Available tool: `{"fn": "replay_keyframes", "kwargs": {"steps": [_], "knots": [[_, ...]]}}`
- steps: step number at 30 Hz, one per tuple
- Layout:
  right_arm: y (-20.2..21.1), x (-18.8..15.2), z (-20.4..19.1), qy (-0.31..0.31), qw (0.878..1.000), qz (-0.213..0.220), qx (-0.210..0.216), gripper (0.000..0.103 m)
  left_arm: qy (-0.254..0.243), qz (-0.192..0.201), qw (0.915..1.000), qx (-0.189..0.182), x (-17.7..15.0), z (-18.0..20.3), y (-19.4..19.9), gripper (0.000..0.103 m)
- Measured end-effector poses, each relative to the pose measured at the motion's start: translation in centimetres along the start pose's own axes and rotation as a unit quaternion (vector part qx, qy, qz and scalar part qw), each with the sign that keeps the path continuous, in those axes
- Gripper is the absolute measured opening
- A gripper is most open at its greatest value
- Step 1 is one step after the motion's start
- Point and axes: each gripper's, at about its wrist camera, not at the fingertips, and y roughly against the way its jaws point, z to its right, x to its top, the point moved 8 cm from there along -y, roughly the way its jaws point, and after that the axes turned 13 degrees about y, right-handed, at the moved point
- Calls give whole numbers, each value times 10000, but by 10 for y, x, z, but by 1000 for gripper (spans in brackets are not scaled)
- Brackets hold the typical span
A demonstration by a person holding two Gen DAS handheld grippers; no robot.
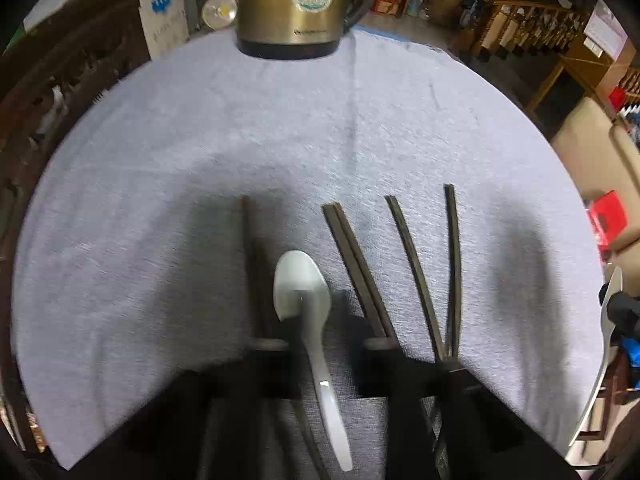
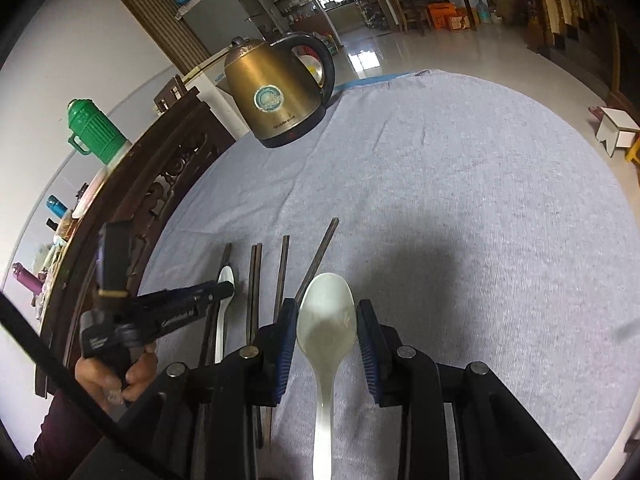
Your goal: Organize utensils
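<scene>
A white spoon lies on the grey cloth among several dark chopsticks, its handle running back toward the camera. My left gripper is blurred. Its fingers sit close on either side of the spoon's neck and look shut on it. In the right wrist view the left gripper reaches in from the left, tip on that spoon, beside the chopsticks. My right gripper is shut on the bowl of a second white spoon, above the cloth just right of the chopsticks.
A brass-coloured electric kettle stands at the far edge of the round table, which is covered by grey cloth. Carved dark wooden furniture runs along the table's left side. A person's hand holds the left gripper.
</scene>
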Motion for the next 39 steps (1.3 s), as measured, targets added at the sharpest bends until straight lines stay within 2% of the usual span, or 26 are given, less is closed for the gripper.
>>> {"fn": "replay_keyframes", "kwargs": {"steps": [2, 6, 8, 10, 11, 13, 14, 18, 21, 22, 23, 24, 30, 33, 36, 39], "knots": [[6, -2, -2, 26, 10000, 57, 15, 32, -11, 96, 10000, 4, 1, -4, 4, 4], [21, -7, -11, 74, 9997, 217, 116, 32, -65, 374, 9990, -234, -2, -4, 31, 3], [30, -10, -17, 78, 9993, 316, 156, 32, -81, 497, 9987, -98, -1, -8, 42, 3], [38, -12, -22, 92, 9989, 438, 140, 32, 70, 459, 9989, -46, 1, -12, 45, 3], [43, -13, -25, 106, 9986, 511, 123, 32, 180, 399, 9990, -98, 4, -16, 44, 6], [49, -17, -29, 113, 9980, 616, 125, 32, 280, 322, 9990, -91, 6, -20, 38, 23], [51, -20, -30, 105, 9977, 651, 145, 32, 297, 308, 9991, -17, 7, -20, 34, 36], [49, -27, -24, -16, 9979, 616, 180, 32, 160, 31, 9996, 217, 1, -9, 10, 47], [46, -28, -11, -158, 9981, 570, 162, 32, 131, -81, 9992, 372, -2, -4, -6, 47], [46, -28, -8, -185, 9981, 570, 163, 32, 87, 31, 9989, 462, 0, -3, -7, 47], [47, -27, -6, -195, 9981, 573, 149, 32, -15, 112, 9985, 534, 2, -2, -8, 42], [48, -27, -5, -192, 9981, 572, 135, 32, -72, 181, 9983, 545, 3, 0, -8, 31], [48, -28, 0, -247, 9979, 570, 158, 32, -226, 320, 9988, 280, 4, 4, 2, 30], [55, -26, -6, -190, 9975, 659, 184, 32, -242, 484, 9985, 32, 1, 5, 27, 30], [74, -21, -22, -25, 9955, 913, 254, 32, -272, 888, 9953, -291, -2, 13, 69, 30], [99, -16, -42, 120, 9905, 1312, 388, 32, -276, 1527, 9847, -792, -11, 24, 128, 30]]}}
